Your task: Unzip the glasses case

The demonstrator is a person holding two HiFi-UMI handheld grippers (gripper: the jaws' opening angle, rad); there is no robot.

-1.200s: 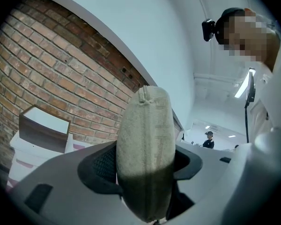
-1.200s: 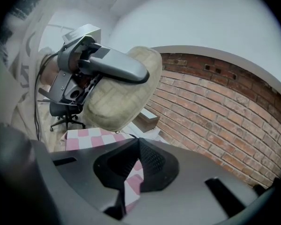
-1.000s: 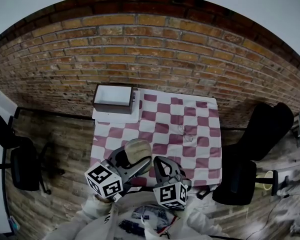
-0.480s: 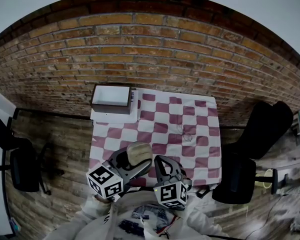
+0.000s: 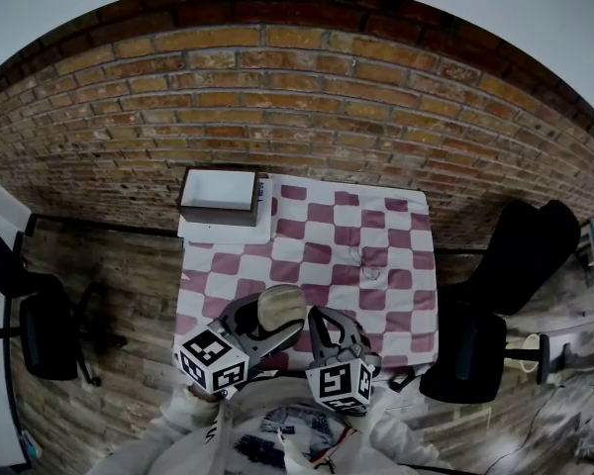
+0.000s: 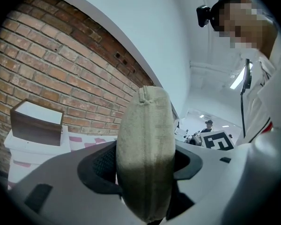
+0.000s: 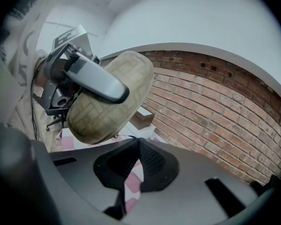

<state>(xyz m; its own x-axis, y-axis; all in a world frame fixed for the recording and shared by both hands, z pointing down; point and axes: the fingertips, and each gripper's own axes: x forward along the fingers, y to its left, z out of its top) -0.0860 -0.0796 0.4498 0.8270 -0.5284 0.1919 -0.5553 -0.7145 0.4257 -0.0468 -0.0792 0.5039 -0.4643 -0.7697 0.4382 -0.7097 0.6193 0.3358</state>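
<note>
Right gripper jaws closed tip to tip, apparently pinching the thin zip pull. Glasses case sits just up-left of it, long axis slanting away. Left gripper clamps it across the middle, in the air over the near edge of the checked tabletop. Brick wall behind.

Lower half of the glasses case lost behind the left gripper in the head view, its bottom end cut by the lower edge of the left gripper view. Ridge down its middle too blurred to tell zip from seam. Thin strand pinched at the shut tips of the right gripper, too fine to name. Small dark mark right of centre on the tablecloth, too small to identify.
</note>
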